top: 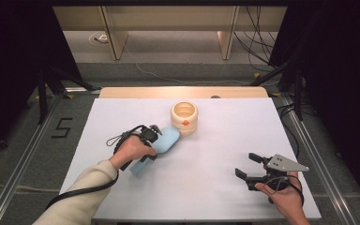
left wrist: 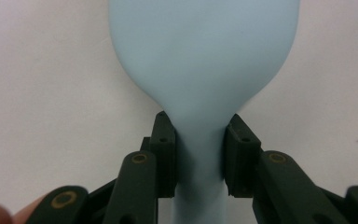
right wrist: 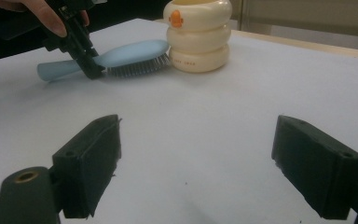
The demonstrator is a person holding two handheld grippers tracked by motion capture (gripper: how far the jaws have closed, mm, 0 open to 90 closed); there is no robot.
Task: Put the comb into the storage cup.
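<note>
Smooth pale-blue plastic hairbrush (top: 161, 143) lying bristles-down on matte white table (top: 215, 154), oval head touching cream ringed holder (top: 184, 118). Left gripper (left wrist: 199, 156) squeezing narrow brush neck, black pads pressing both sides, rounded head extending beyond jaws. Right gripper (right wrist: 196, 172) resting well apart near table's front, jaws spread wide, holding nothing.

A black "5" (top: 63, 127) on the grey floor (top: 37, 154) left of the table
</note>
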